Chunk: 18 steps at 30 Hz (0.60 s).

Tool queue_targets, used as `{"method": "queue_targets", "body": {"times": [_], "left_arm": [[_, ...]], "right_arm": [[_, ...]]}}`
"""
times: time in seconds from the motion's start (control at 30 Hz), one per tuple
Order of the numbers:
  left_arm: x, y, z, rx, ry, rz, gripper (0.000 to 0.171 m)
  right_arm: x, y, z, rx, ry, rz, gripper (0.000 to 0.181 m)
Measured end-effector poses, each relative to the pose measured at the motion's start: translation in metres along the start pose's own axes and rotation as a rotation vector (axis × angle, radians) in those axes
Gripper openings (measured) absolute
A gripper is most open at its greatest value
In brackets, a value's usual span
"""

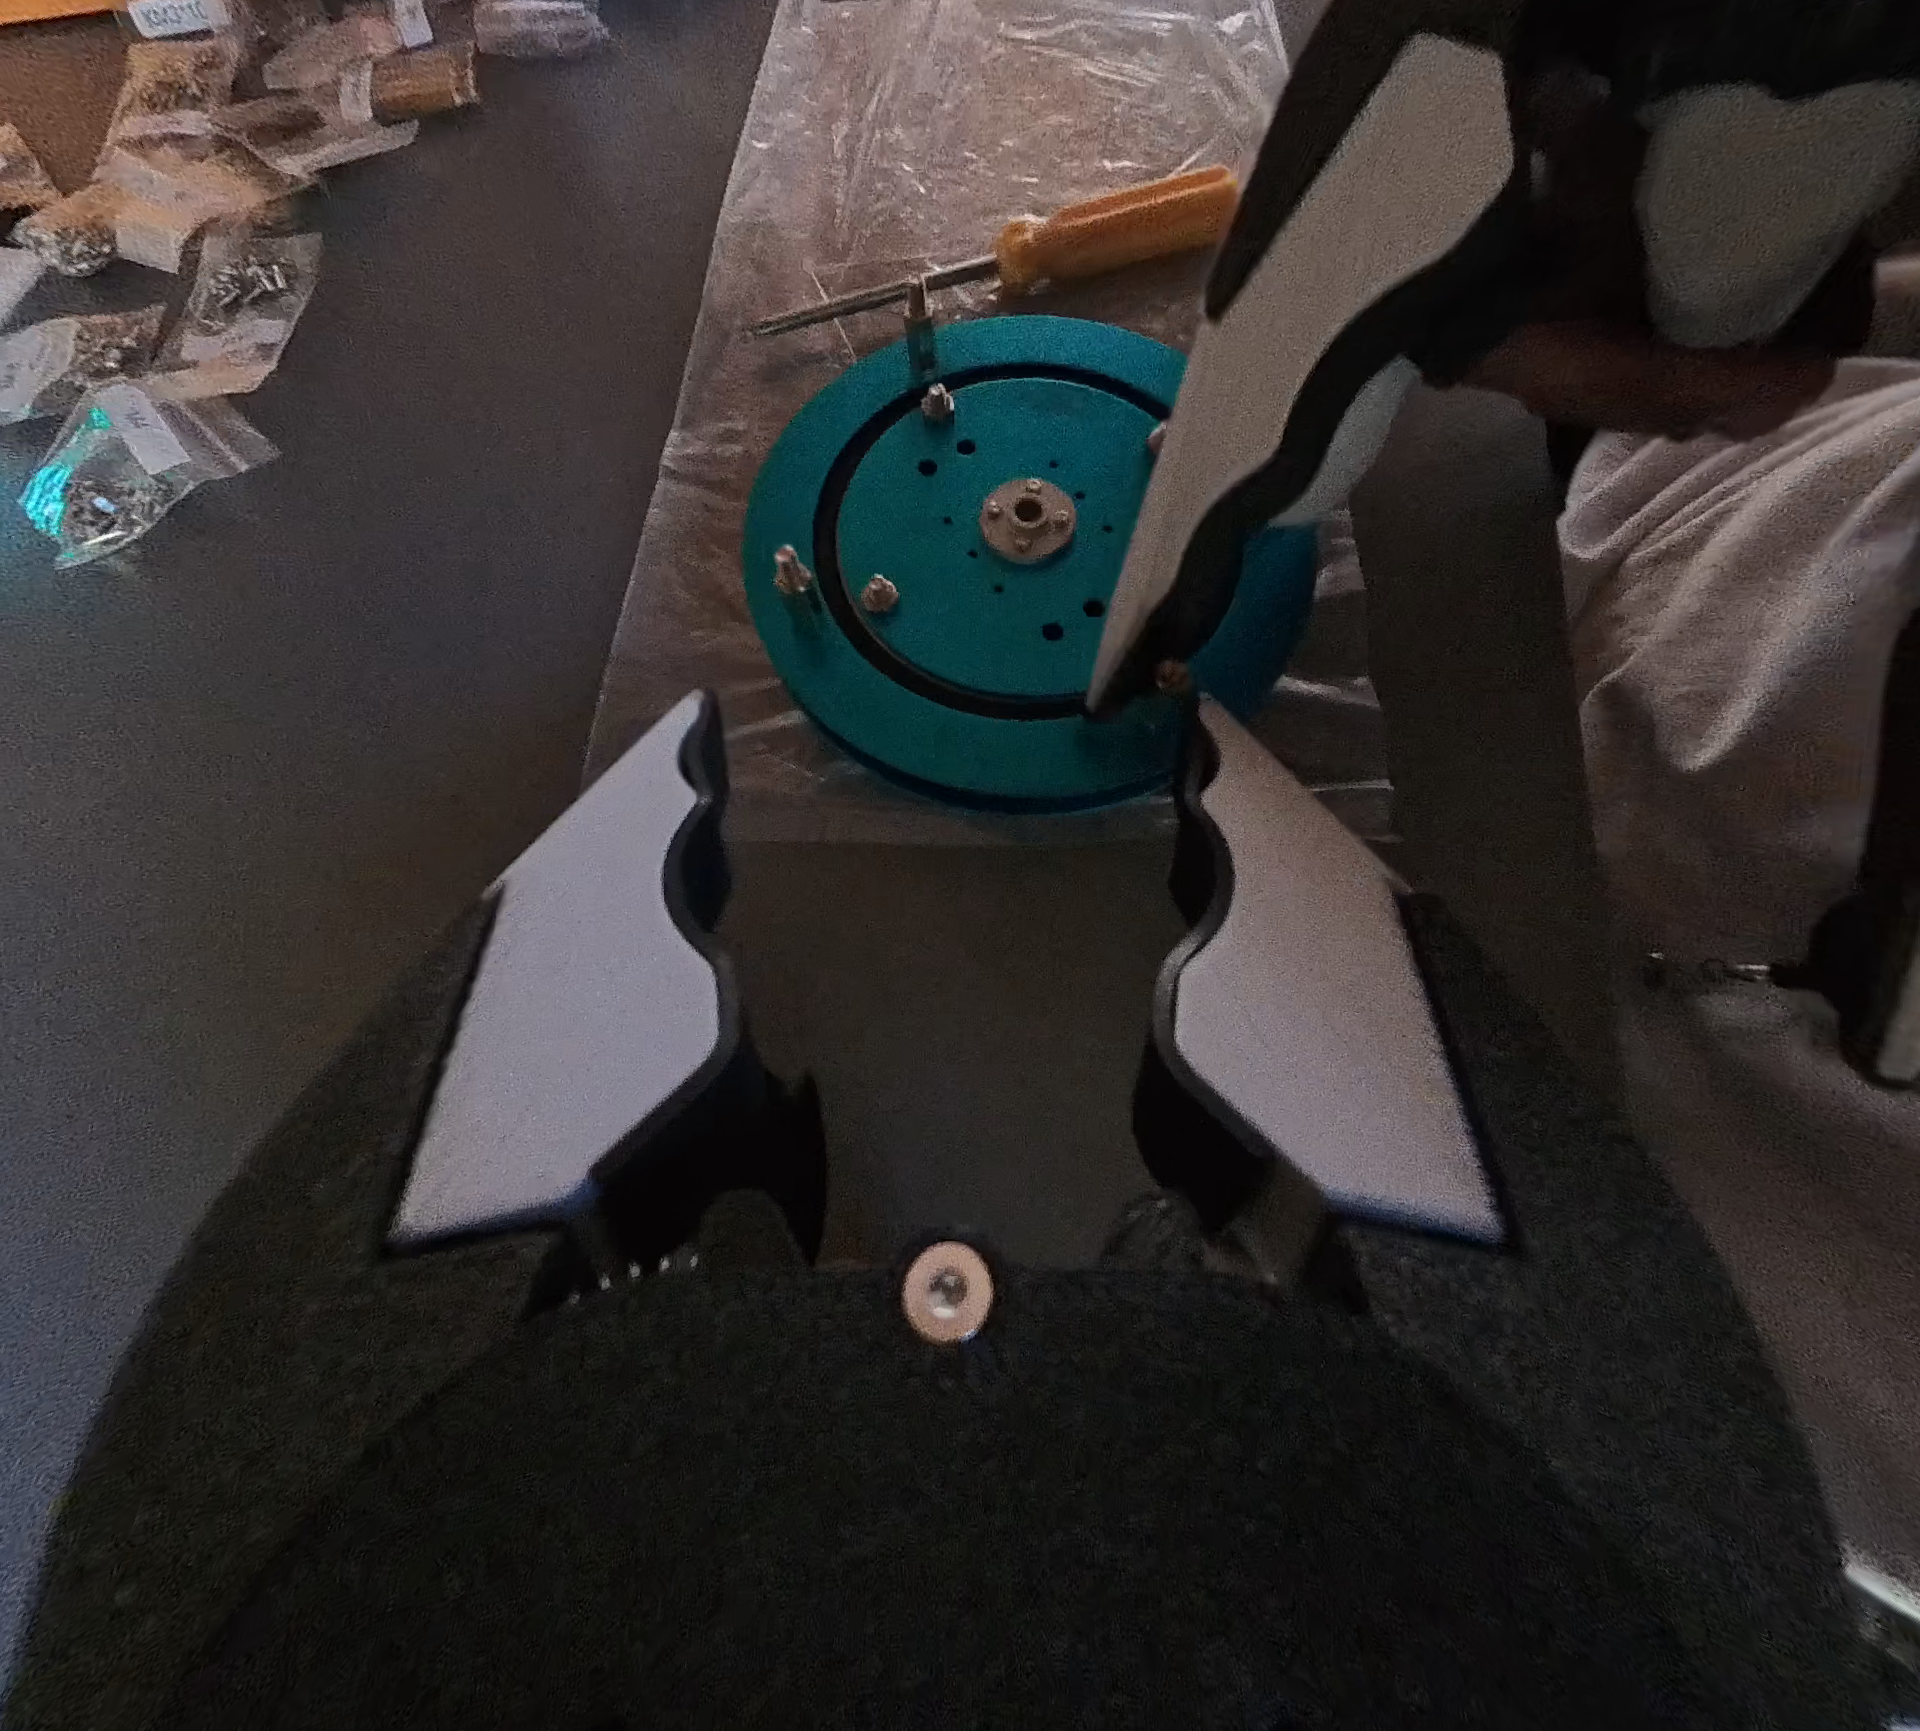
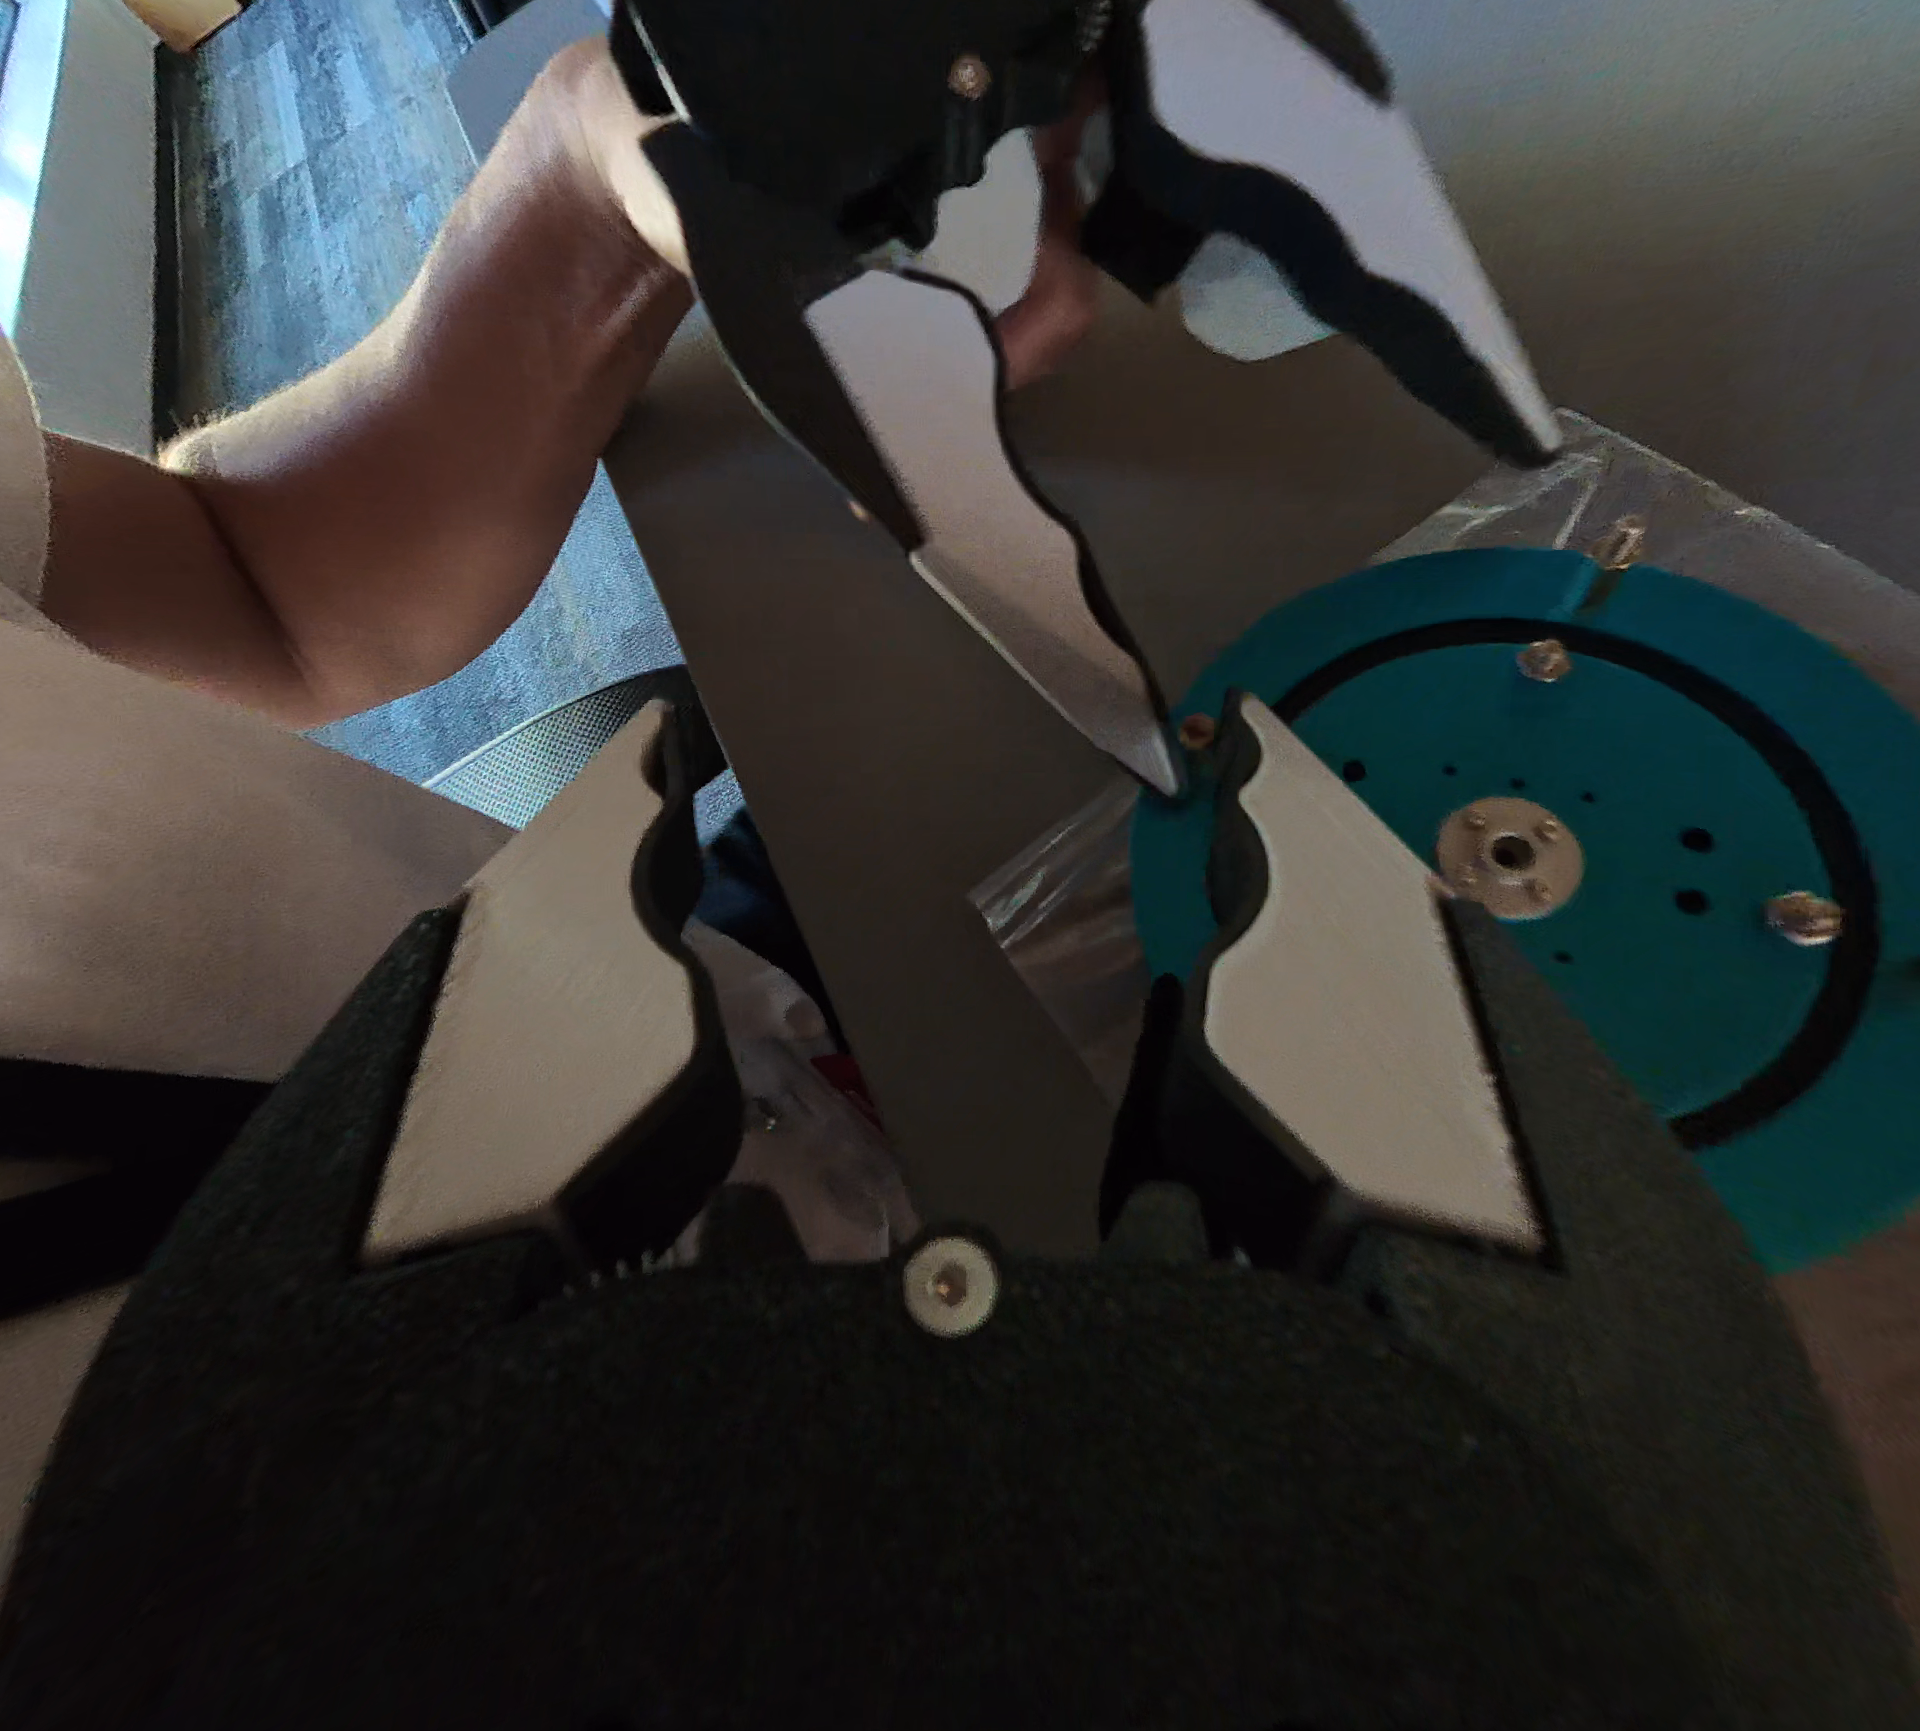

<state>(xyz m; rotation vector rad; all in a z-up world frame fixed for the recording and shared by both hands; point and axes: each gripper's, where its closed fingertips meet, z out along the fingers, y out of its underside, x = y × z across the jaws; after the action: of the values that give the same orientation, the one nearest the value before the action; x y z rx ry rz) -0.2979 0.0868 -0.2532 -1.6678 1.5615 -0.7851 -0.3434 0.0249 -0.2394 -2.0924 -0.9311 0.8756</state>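
Teal disc (image 1: 1023, 580) lay on a clear plastic bag (image 1: 997, 123) on the desk (image 1: 468, 538), both the left tongs (image 1: 951, 715) and right tongs (image 2: 945, 715) spread wide at its brass standoff (image 1: 1172, 671), small bags of screws (image 1: 166, 227) heaped nearby.

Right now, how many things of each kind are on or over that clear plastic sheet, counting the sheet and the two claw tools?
Clear plastic sheet: 1
Teal disc: 1
Orange-handled screwdriver: 1
Grippers: 2, the left gripper and the right gripper, both open and holding nothing
Total: 5
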Motion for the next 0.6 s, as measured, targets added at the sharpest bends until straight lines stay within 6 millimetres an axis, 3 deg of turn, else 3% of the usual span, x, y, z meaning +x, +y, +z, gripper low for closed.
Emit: {"method": "queue_targets", "body": {"times": [0.07, 0.13, 0.2, 0.43, 0.6], "left_arm": [[-0.008, 0.001, -0.004, -0.007, -0.028, 0.007, 0.094], [-0.029, 0.008, -0.014, -0.003, -0.105, -0.037, 0.079], [-0.035, 0.016, -0.023, -0.002, -0.115, -0.067, 0.08], [0.012, -0.011, -0.011, 0.067, 0.026, -0.008, 0.085], [0.0, -0.003, 0.004, -0.001, -0.021, 0.005, 0.094]], "right_arm": [[0.0, 0.004, -0.001, -0.006, 0.018, -0.002, 0.1], [-0.003, 0.009, -0.008, -0.016, 0.0, 0.024, 0.095], [-0.005, 0.01, -0.016, -0.005, -0.021, 0.059, 0.092], [-0.002, 0.002, -0.012, -0.007, 0.004, -0.011, 0.095], [-0.004, 0.007, -0.007, -0.003, -0.02, 0.009, 0.098]]}}
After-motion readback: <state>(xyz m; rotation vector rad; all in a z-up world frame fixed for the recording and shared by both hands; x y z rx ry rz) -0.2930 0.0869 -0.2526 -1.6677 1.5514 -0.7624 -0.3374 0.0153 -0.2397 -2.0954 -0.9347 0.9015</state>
